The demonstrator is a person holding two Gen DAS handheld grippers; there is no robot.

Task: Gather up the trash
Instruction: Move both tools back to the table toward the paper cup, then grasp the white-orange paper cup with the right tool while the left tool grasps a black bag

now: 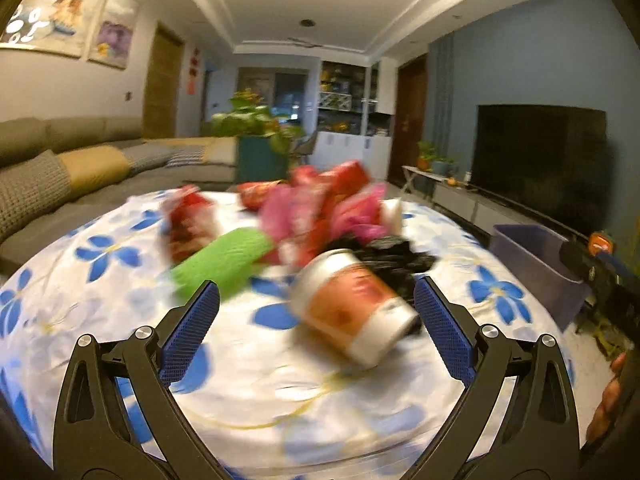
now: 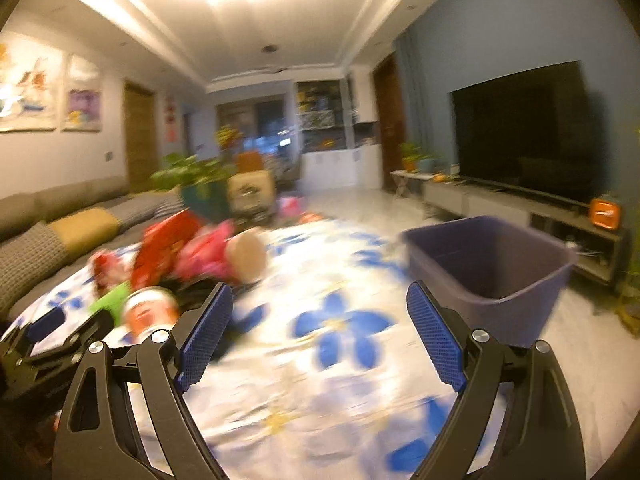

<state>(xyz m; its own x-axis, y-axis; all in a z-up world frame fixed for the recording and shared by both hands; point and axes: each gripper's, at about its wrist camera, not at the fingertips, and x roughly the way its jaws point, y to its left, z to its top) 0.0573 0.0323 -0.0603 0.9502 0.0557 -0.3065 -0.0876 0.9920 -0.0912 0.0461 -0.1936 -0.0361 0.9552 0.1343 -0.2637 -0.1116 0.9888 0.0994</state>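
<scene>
While both claws are gaping empty over the flowered surface point(image 1: 120, 312), the left claw point(image 1: 316, 320) is lining up on the cup point(image 1: 352, 308) lying near the trash pile point(image 1: 320, 216). The right claw point(image 2: 320, 332) is facing the bin point(image 2: 488, 268) at right. Next move, probably: closing on the cup.

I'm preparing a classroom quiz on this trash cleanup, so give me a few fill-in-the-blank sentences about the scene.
1. The tablecloth is white with ____ flowers.
2. The purple bin holds ____.
3. The jaws of the left hand-held gripper stand ____, with the can lying on its side ahead of them.
4. The jaws of the right hand-held gripper grip ____.

Missing words: blue; nothing; open; nothing
</scene>
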